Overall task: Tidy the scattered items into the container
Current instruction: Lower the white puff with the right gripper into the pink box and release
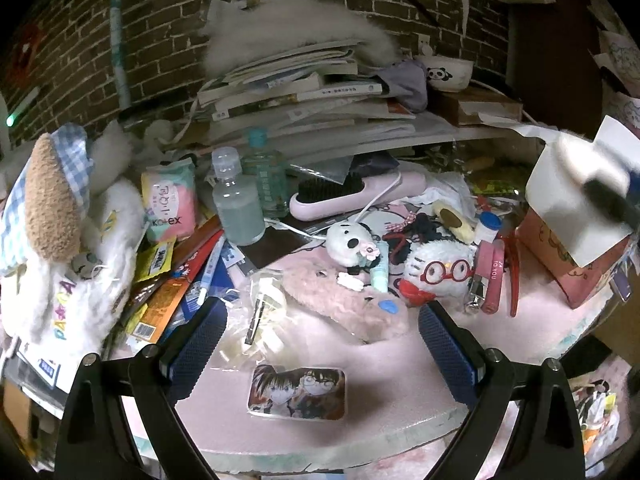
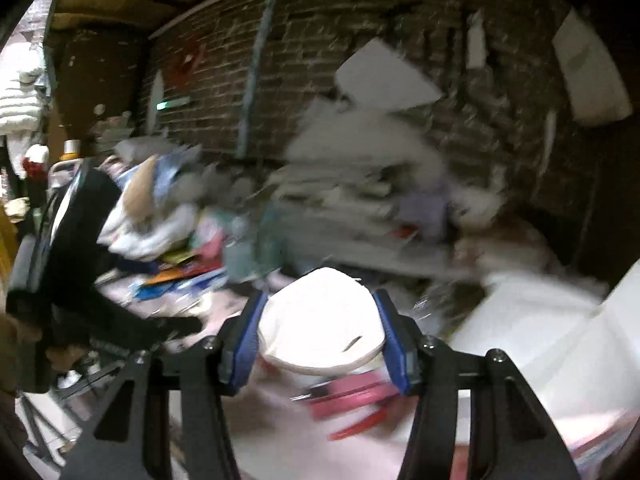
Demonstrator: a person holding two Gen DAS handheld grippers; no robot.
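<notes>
Two grippers are at work over the pink table top (image 1: 384, 396), and we take the paper box (image 1: 576, 216) as our landmark. It stands at the table's far right in the left wrist view, pink-sided with a white liner, and its mouth is open upward.

Our left gripper (image 1: 320, 344) hangs spread wide with nothing between its blue pads (image 1: 200, 344), well to the left of the box. Under it, also left of the box, lie a pink fluffy plush (image 1: 344, 304) and an anime picture card (image 1: 297, 393). Nearer the box sit a white plush with red glasses (image 1: 436, 272), a small white skull-faced plush (image 1: 350, 242) and a pink hair clip (image 1: 494, 276), the clip just beside the box's foot. A pink hairbrush (image 1: 352, 196) lies behind them, and two clear bottles (image 1: 240, 208) stand farther left still.

Our right gripper (image 2: 320, 336) pinches a soft white item (image 2: 320, 320), rounded like a pad or plush; the blur keeps us from naming it better. Its pads press both sides of it. In the left wrist view this gripper shows as a blurred shape (image 1: 600, 184) right above the box's open top.
</notes>
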